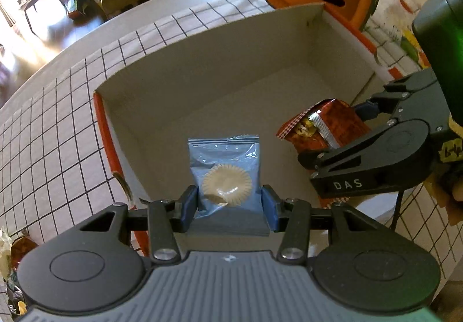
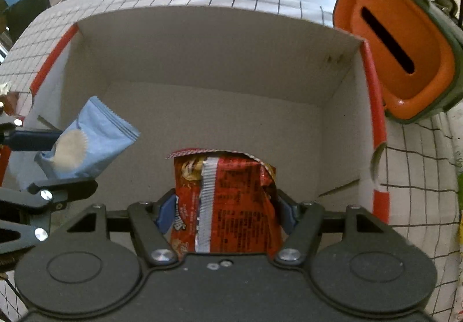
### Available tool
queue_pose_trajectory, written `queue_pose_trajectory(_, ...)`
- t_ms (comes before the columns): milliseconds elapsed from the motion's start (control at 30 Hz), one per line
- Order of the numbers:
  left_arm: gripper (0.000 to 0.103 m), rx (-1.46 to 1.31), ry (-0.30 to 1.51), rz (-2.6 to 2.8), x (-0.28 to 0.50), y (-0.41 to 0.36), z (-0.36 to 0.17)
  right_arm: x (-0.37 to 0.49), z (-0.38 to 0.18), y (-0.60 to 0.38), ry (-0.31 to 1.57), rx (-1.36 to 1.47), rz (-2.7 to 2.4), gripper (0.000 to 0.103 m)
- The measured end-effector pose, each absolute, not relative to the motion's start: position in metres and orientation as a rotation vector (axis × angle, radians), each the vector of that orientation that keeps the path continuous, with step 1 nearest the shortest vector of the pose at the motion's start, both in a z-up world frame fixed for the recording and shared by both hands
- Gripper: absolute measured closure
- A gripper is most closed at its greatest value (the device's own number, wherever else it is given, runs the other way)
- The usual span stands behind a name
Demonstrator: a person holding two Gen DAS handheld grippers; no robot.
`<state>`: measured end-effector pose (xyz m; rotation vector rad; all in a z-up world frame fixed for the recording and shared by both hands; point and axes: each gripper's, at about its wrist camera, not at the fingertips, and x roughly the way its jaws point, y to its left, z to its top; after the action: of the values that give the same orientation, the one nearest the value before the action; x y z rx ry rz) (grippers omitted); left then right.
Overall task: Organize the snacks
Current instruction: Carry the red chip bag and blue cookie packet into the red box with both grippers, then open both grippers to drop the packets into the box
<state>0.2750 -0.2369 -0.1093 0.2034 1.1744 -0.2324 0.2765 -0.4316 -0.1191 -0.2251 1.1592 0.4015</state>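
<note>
Left gripper pinches a blue cookie packet over the white box; red noodle pack at 3 o'clock. Right wrist view: right gripper clamps that noodle pack, cookie packet at 9 o'clock.

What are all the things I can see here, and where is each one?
Blue packet: one, pale blue with a round cream biscuit inside, held over the box's left side.
Red packet: one, red and foil, held over the box's right side.
Box: one, white inside with red edges, open, on the cloth.
Cloth: one, white with a dark grid, covering the table.
Orange container: one, orange with a dark slot, behind the box's right corner.
Left gripper: closed on the blue packet.
Right gripper: closed on the red packet.
</note>
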Motion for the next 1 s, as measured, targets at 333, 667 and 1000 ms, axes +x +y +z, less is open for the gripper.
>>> queue_pose_trajectory(333, 0.056, 0.218, 1.173, -0.232, 0.271, -0.241, -0.110, 0.280, -0.120, -0.430, 1.173, -0.229, 0.415, 0.033)
queue_pose_trajectory(667, 0.052, 0.188, 1.107, -0.238, 0.252, -0.230, -0.088, 0.269, -0.096, -0.439, 1.127, -0.163, 0.434, 0.027)
queue_pose_trajectory(1000, 0.051, 0.143, 1.020, -0.237, 0.231, -0.208, -0.061, 0.249, -0.066, -0.446, 1.049, -0.081, 0.439, 0.023)
